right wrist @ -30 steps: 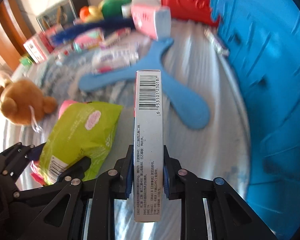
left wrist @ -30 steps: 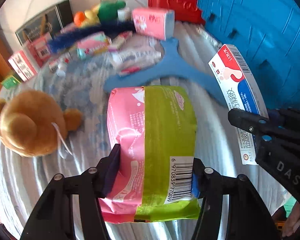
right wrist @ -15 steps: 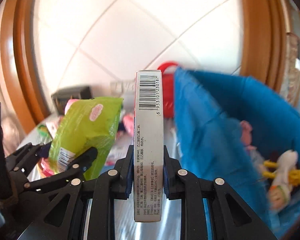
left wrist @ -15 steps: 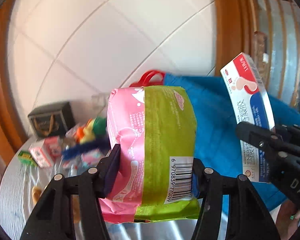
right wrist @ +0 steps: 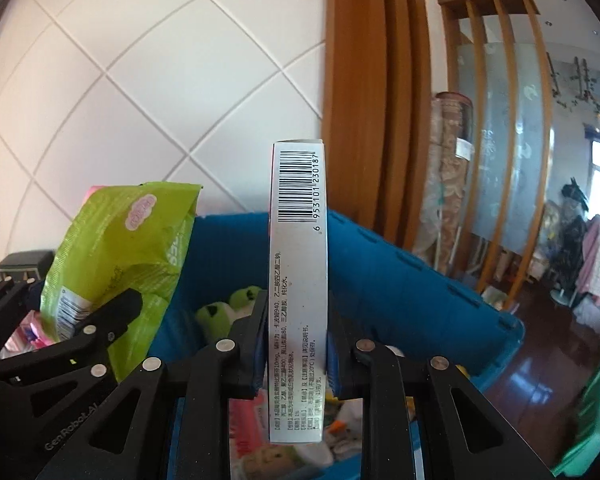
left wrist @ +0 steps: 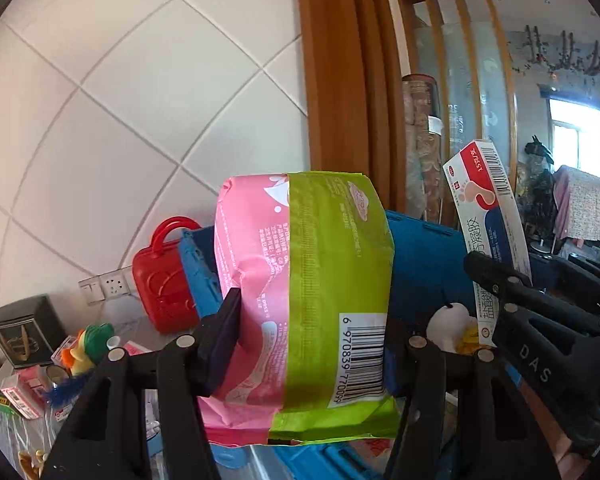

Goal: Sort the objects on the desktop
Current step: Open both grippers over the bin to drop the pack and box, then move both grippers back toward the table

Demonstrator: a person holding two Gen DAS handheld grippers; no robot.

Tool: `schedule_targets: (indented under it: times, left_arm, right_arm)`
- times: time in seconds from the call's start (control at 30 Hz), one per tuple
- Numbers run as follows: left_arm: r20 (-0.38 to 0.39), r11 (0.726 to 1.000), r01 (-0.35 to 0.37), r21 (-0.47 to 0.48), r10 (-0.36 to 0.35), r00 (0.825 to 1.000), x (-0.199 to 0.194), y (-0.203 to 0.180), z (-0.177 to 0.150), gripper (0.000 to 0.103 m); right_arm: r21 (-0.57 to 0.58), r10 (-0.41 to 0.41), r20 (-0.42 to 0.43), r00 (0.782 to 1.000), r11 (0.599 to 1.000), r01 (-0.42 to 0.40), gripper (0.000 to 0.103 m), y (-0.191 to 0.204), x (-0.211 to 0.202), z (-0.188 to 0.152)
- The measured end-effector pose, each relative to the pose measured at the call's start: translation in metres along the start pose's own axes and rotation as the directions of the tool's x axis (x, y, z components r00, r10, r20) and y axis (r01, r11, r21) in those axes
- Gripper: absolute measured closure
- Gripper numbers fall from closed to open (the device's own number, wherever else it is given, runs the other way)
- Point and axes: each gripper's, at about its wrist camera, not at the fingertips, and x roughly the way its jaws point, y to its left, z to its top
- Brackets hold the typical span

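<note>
My left gripper point(left wrist: 312, 344) is shut on a pink and green soft packet point(left wrist: 304, 292), held upright with its barcode facing me. My right gripper point(right wrist: 298, 344) is shut on a thin white medicine box point(right wrist: 298, 280), edge on, barcode at the top. Both are held up in the air over the blue bin point(right wrist: 400, 292), which has plush toys and packets inside. In the left wrist view the right gripper point(left wrist: 496, 300) and its red, white and blue box point(left wrist: 488, 216) stand to the right. In the right wrist view the green packet point(right wrist: 124, 248) shows at the left.
A red toy case point(left wrist: 160, 276) stands behind the bin by the wall sockets. A black box point(left wrist: 24, 332), small cartons and colourful toys point(left wrist: 84, 348) lie at the lower left on the table. A wooden door frame point(right wrist: 364, 100) and a room beyond are to the right.
Both grippers have risen from just above the table and tilted up with their loads; the table has dropped from view and the wall and the bin's inside now show.
</note>
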Motion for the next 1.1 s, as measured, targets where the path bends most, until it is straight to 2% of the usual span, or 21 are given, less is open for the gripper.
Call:
schedule_targets:
  times: [0.17, 0.33, 0.43, 0.47, 0.5, 0.53, 0.57, 0.7, 0.83, 0.93, 1.1]
  left_arm:
    - [-0.059, 0.999, 0.043, 0.008, -0.042, 0.997, 0.019, -0.022, 0.001, 0.046]
    - [-0.111, 0.999, 0.05, -0.008, -0.051, 0.993, 0.035, -0.023, -0.003, 0.045]
    - [-0.093, 0.999, 0.046, -0.018, -0.048, 0.994, 0.029, -0.02, -0.001, 0.041]
    - [-0.086, 0.999, 0.041, -0.009, -0.041, 0.995, 0.026, -0.022, 0.001, 0.03]
    - [-0.071, 1.0, 0.031, -0.005, -0.031, 0.997, 0.022, -0.02, 0.002, 0.024]
    - [-0.055, 1.0, 0.02, -0.005, -0.021, 0.998, 0.017, -0.017, 0.005, 0.015]
    - [-0.046, 1.0, 0.015, -0.003, -0.015, 0.999, 0.013, -0.015, 0.006, 0.011]
    - [-0.048, 1.0, -0.009, -0.01, 0.009, 0.999, 0.001, -0.001, 0.004, 0.01]
    - [-0.069, 0.999, -0.046, -0.027, 0.044, 0.997, -0.012, 0.022, -0.009, 0.01]
    - [-0.09, 0.996, -0.08, -0.042, 0.076, 0.993, -0.021, 0.047, -0.02, 0.01]
    - [-0.133, 0.986, -0.152, -0.069, 0.142, 0.981, -0.046, 0.102, -0.045, 0.01]
  right_arm:
    - [0.002, -0.044, -0.033, 0.998, 0.999, 0.045, 0.08, -0.027, 0.013, -0.007]
    - [-0.002, -0.048, -0.054, 0.997, 0.999, 0.048, 0.08, -0.038, 0.02, -0.008]
    - [-0.003, -0.049, -0.082, 0.995, 0.999, 0.049, 0.073, -0.04, 0.027, -0.01]
    - [0.004, -0.055, -0.082, 0.995, 0.998, 0.055, 0.053, -0.042, 0.027, -0.012]
    - [0.015, -0.059, -0.075, 0.995, 0.998, 0.06, 0.019, -0.046, 0.026, -0.012]
    - [0.024, -0.076, -0.064, 0.995, 0.997, 0.078, 0.006, -0.048, 0.023, -0.013]
    - [0.03, -0.093, -0.052, 0.994, 0.995, 0.094, 0.0, -0.049, 0.02, -0.013]
    - [0.036, -0.066, -0.041, 0.997, 0.997, 0.068, 0.0, -0.05, 0.01, -0.008]
    - [0.013, -0.036, -0.027, 0.999, 0.999, 0.036, 0.0, -0.033, -0.001, -0.003]
    - [-0.005, 0.017, -0.017, 1.0, 1.0, -0.017, 0.0, -0.01, -0.012, 0.0]
    - [-0.06, 0.121, -0.009, 0.993, 0.991, -0.122, 0.0, 0.051, -0.026, 0.002]
